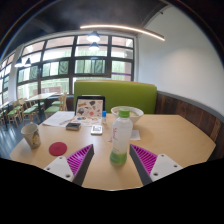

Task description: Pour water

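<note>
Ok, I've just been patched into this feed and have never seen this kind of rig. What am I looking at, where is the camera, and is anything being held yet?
There is no robot arm here: a person carries a hand-held two-finger gripper, and the only picture comes from a wide-angle camera mounted on it, looking forward along its fingers. The two white pieces with magenta pads at the bottom are its jaws. They are open. A clear plastic bottle with a green label stands upright on the light wooden table between them, with a gap at each side, so nothing is held yet. Further along the table are a white bowl, a grey cup, a round red coaster and an open laptop, with a green sofa and windows behind.
</note>
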